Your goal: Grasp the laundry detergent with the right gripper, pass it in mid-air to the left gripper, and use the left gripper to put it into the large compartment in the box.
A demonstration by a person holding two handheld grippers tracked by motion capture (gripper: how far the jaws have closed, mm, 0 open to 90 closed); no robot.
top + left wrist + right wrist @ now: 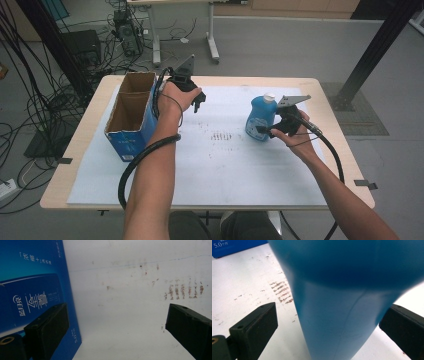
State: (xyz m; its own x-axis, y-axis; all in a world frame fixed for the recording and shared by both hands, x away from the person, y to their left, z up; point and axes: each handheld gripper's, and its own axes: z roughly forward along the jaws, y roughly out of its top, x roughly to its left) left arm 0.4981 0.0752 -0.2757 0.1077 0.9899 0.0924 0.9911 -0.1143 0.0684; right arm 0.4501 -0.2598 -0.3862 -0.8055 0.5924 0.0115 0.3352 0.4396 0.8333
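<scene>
Bottle [260, 119], blue with a white cap, is seen standing upright on the right half of the table [220, 165] in the high view, on a white sheet marked with rows of small brown stains. The right gripper [267, 131] is held against the bottle's lower right side, its jaws reaching around the base, a grey plate riding on top and a black cable trailing back past the forearm. An open blue box [131, 116], divided into two compartments, is set at the left edge of the sheet, well apart from the bottle. The left gripper [199, 102] is held just beside the box's far right corner, above the sheet.

From the left gripper view, the jaws are shown spread wide with nothing between them but bare white sheet. One jaw is seen just in front of the box's [32, 290] printed blue side; whether it touches cannot be told. The brown stains are visible beyond the other jaw.

From the right gripper view, the bottle [342, 315] is pictured close up between the two jaws, which are spread, with a gap left on each side of the narrow blue body. A corner of the box [234, 246] is caught at the upper left, past the stained sheet.
</scene>
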